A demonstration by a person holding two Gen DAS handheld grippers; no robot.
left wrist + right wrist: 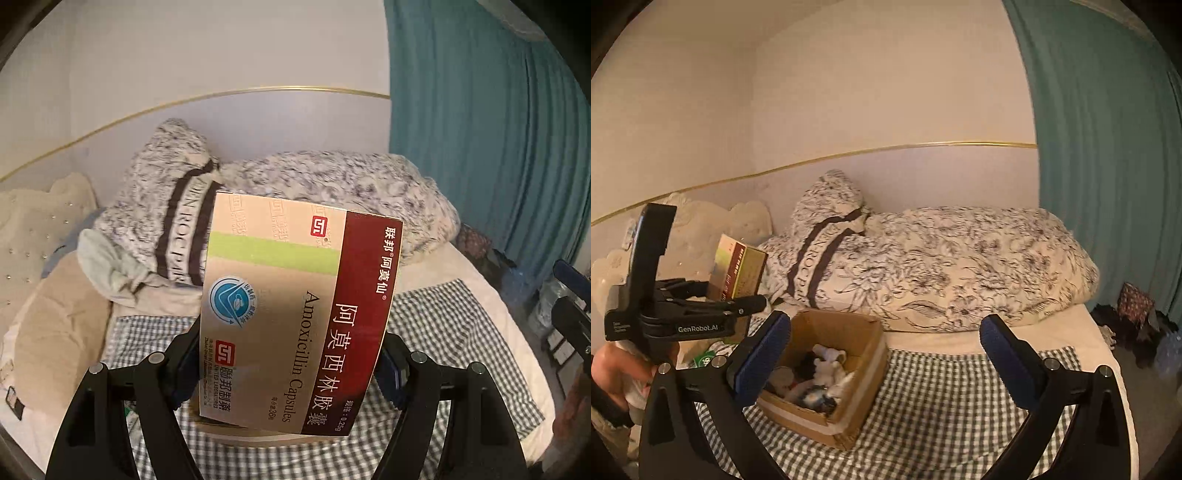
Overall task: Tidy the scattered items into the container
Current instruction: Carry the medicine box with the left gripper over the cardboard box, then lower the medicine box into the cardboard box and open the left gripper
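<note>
Currently left gripper point(291, 373) clamps medicine box point(295, 314) across its flat faces; light, crushable carton. Right gripper point(886, 354) gapes empty.

Left gripper point(291, 369) jaws clamped; right gripper point(882, 354) jaws apart.

1 medicine box point(295, 317) is in view, gold and dark red. 1 cardboard box point(827, 373) sits on 1 checked cloth point(945, 402); the small things inside it are too jumbled to count. 2 grippers show: the left gripper point(291, 369) and the right gripper point(886, 358). 1 floral duvet point(953, 266), 1 pillow point(827, 206) and 1 teal curtain point(1108, 155) complete the count.
</note>
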